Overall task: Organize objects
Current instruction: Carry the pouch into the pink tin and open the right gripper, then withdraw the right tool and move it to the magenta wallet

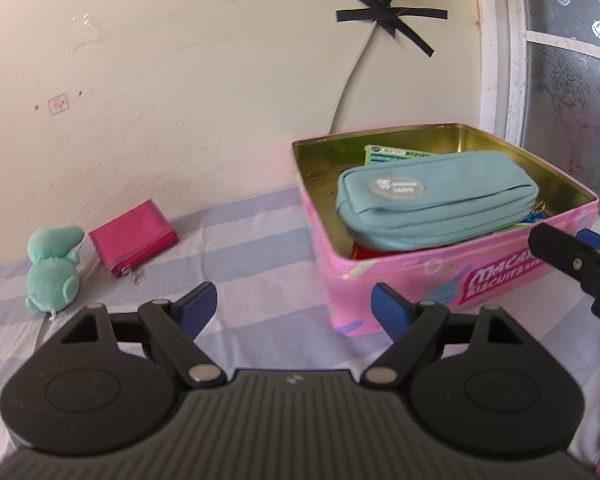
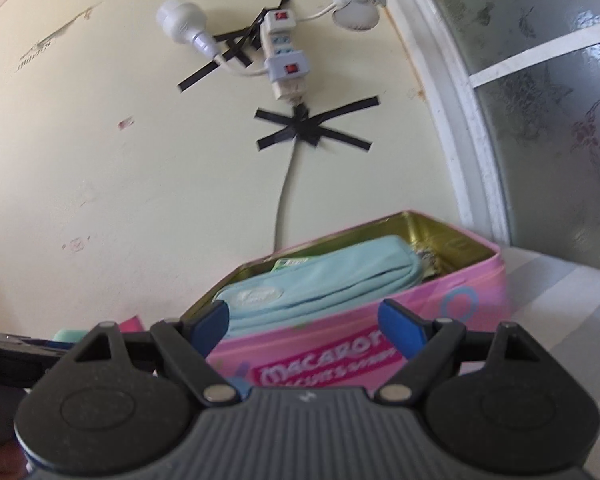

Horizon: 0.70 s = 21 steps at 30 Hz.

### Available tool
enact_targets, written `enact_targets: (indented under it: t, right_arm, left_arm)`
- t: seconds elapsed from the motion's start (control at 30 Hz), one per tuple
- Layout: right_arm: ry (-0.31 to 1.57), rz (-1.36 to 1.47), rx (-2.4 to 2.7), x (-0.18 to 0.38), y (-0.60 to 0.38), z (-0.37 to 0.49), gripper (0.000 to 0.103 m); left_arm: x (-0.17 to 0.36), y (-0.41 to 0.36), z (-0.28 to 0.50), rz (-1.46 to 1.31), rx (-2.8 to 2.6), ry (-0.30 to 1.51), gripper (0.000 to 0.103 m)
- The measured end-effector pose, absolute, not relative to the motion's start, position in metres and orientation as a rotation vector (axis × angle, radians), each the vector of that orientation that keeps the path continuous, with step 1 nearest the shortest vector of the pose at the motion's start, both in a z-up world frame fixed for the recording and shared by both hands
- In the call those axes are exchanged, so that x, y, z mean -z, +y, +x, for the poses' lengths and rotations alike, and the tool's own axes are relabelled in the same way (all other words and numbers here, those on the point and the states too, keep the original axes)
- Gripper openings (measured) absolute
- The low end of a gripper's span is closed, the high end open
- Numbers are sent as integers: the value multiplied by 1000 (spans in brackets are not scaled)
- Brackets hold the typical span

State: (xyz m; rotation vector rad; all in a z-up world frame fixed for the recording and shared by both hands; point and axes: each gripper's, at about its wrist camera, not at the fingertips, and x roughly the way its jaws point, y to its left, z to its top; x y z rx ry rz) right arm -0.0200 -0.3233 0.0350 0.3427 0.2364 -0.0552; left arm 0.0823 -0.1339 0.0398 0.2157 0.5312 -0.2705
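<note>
A pink biscuit tin [image 1: 400, 280] stands open on the striped cloth and holds a light blue pencil pouch [image 1: 436, 200] on top of other items. It also shows in the right wrist view [image 2: 340, 344], with the pouch [image 2: 320, 280] inside. A pink wallet [image 1: 134, 236] and a mint plush toy [image 1: 54, 268] lie to the left of the tin. My left gripper [image 1: 294, 308] is open and empty, in front of the tin's left corner. My right gripper [image 2: 304, 328] is open and empty, just before the tin's front wall; it shows at the right edge of the left wrist view [image 1: 572, 256].
A striped blue and white cloth [image 1: 240, 240] covers the surface. A cream wall [image 1: 180, 80] stands behind, with a taped cable and a power strip [image 2: 284, 56]. A white-framed frosted window [image 2: 540, 100] is at the right.
</note>
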Motion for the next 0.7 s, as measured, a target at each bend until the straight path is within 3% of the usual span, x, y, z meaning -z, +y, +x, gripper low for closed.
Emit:
enact_targets:
  t: [0.7]
  right_arm:
    - [383, 212, -87, -26, -242, -7, 85]
  left_arm:
    - [-2, -54, 98, 165, 133, 612, 86]
